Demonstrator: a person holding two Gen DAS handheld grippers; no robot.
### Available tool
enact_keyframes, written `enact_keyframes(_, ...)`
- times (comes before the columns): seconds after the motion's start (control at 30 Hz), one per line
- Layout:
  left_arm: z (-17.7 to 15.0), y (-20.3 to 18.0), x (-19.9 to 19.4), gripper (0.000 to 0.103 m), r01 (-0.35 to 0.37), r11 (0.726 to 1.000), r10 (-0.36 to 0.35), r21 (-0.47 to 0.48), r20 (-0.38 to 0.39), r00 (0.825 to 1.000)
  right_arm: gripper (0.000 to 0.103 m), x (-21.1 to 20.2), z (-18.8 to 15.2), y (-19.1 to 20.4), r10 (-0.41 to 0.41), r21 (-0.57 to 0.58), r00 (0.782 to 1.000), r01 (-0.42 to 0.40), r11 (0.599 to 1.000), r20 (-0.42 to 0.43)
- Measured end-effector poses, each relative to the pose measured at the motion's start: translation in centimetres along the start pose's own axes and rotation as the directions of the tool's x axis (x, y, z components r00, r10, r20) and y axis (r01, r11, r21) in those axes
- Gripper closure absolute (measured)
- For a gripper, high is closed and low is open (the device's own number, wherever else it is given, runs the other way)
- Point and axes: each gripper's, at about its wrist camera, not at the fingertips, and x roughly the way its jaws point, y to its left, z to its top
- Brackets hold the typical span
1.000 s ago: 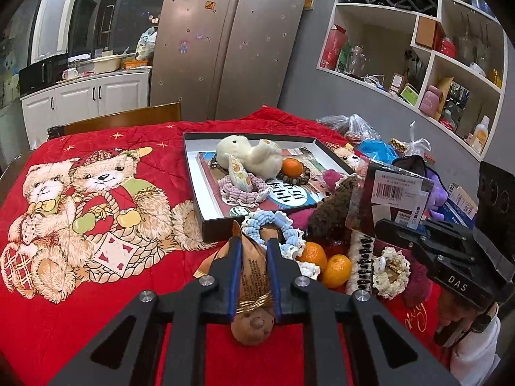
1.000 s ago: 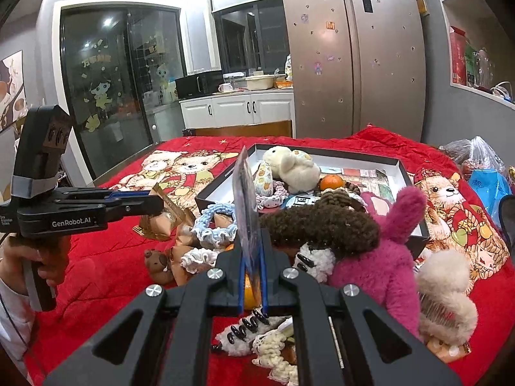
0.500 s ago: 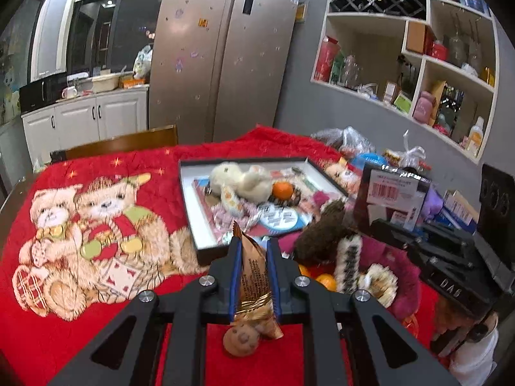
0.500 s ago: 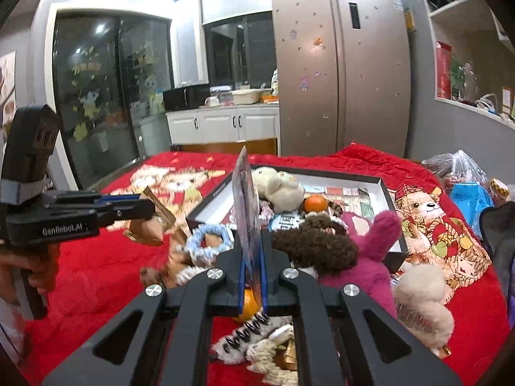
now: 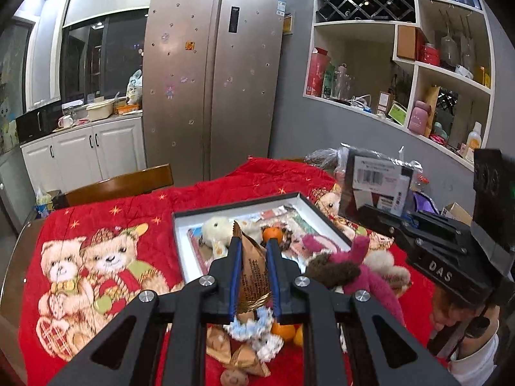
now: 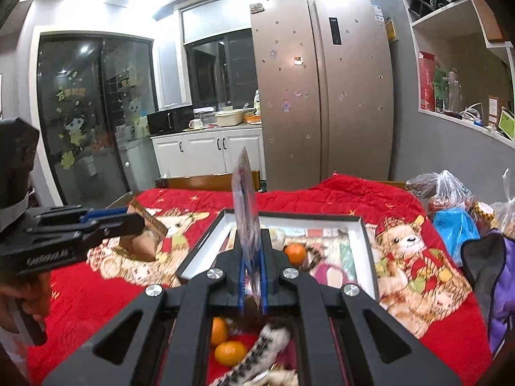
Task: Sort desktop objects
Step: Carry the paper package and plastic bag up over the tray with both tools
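My left gripper [image 5: 252, 251] is shut on a brown paper snack packet [image 5: 254, 273] tied with gold wire, held above the red cloth in front of the open black box [image 5: 238, 215]. My right gripper [image 6: 251, 241] is shut on a flat clear-wrapped card packet [image 6: 246, 202], seen edge-on, held above the box [image 6: 363, 222]. In the left wrist view that packet shows its barcode label [image 5: 376, 173] in the right gripper [image 5: 428, 241]. The left gripper [image 6: 96, 225] shows at the left of the right wrist view. The box holds a cream plush [image 5: 219, 228] and an orange [image 5: 272, 234].
A pile of plush toys [image 5: 351, 267], crochet rings [image 5: 254, 325] and oranges [image 6: 225, 341] lies on the red bear-print cloth [image 5: 96, 276] below both grippers. Plastic bags [image 6: 450, 206] stand at the right edge. A wooden chair [image 5: 119, 186] is behind the table.
Both grippers have risen and tilted up with their packets still held. The table and pile now sit lower in both views, and the left gripper has moved toward the box.
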Motion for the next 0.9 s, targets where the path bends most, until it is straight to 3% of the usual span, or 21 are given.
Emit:
enact_keyframes(0.37, 2.6, 1.2, 7.0, 0.087, 0.026, 0.999, -0.027, -0.036, -0.040, 0.999, 0.096, 5.7, 4.3, -3.8, 0.012, 0.060, 0.999, -0.010, 0.998, -0.036)
enact_keyframes(0.57, 1.1, 2.8, 11.1, 0.087, 0.020, 0.997, -0.028, -0.076, -0.106, 0.994, 0.096, 9.6, 3.0, -6.1, -0.005, 0.080, 0.996, 0.012, 0.997, -0.084)
enact_keyframes(0.73, -0.7, 3.9, 13.7, 0.087, 0.046, 0.994, -0.062, -0.102, -0.152, 0.986, 0.096, 12.9, 0.7, -7.9, -0.041, 0.060, 0.984, 0.053, 0.997, -0.174)
enact_keyframes(0.9, -1.5, 2.9, 15.3, 0.087, 0.064, 0.996, -0.076, -0.067, -0.199, 0.977, 0.096, 14.8, -1.0, -9.7, -0.050, 0.086, 0.971, 0.072, 0.994, -0.234)
